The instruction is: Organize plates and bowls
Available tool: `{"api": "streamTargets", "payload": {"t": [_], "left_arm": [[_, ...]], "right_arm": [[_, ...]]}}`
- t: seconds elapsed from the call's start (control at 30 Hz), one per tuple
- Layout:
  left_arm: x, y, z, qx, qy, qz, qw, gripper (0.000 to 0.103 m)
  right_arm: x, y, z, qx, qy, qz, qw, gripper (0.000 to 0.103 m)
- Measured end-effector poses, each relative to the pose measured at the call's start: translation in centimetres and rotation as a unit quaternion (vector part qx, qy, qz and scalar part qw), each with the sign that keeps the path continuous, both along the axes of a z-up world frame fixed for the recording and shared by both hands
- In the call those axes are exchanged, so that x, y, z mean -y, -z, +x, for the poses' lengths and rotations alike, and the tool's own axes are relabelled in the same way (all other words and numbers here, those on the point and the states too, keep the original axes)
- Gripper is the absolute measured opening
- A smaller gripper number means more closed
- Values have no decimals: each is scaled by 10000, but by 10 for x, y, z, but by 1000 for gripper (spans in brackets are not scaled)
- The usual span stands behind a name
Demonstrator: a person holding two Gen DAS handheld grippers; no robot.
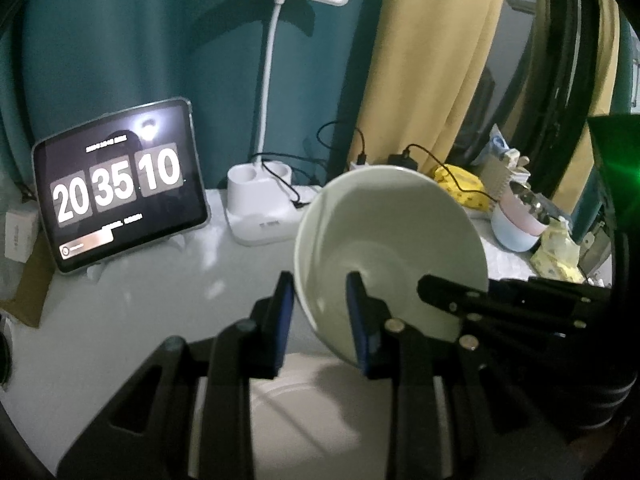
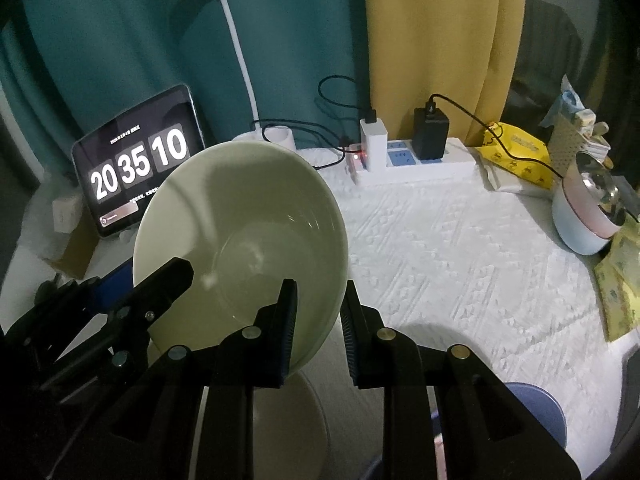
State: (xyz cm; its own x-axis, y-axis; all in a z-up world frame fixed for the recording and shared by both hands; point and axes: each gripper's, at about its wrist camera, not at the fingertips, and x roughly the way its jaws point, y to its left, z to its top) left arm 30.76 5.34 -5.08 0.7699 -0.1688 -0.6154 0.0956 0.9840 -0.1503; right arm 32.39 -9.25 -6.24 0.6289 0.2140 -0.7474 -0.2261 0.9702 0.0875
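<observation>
A pale green bowl (image 1: 384, 240) is held in the air between both grippers, above the table. My left gripper (image 1: 320, 312) straddles its left rim, one finger outside and one inside. My right gripper (image 2: 318, 320) straddles its right rim in the same way; the bowl (image 2: 248, 232) fills that view's left middle. Each gripper looks closed on the rim. A white plate (image 2: 288, 420) lies on the table under the bowl; it also shows in the left wrist view (image 1: 312, 408). A blue bowl (image 2: 536, 412) sits at the lower right, partly hidden by my right gripper.
A tablet clock (image 1: 120, 184) leans at the back left. A white desk lamp base (image 1: 260, 204) and a power strip (image 2: 412, 164) stand at the back. Stacked pink and blue bowls (image 2: 584, 220) and yellow packets (image 2: 516, 152) crowd the right side.
</observation>
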Motion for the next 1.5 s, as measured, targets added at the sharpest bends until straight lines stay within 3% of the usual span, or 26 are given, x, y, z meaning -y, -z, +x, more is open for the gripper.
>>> {"api": "streamTargets", "payload": {"t": [0.83, 1.5], "left_arm": [[49, -28, -49, 351, 183, 145, 9991, 27], [98, -25, -88, 399, 473, 259, 9977, 27]], "right_arm": [[44, -28, -52, 399, 216, 259, 9986, 23], [98, -25, -99, 491, 493, 377, 9969, 23]]}}
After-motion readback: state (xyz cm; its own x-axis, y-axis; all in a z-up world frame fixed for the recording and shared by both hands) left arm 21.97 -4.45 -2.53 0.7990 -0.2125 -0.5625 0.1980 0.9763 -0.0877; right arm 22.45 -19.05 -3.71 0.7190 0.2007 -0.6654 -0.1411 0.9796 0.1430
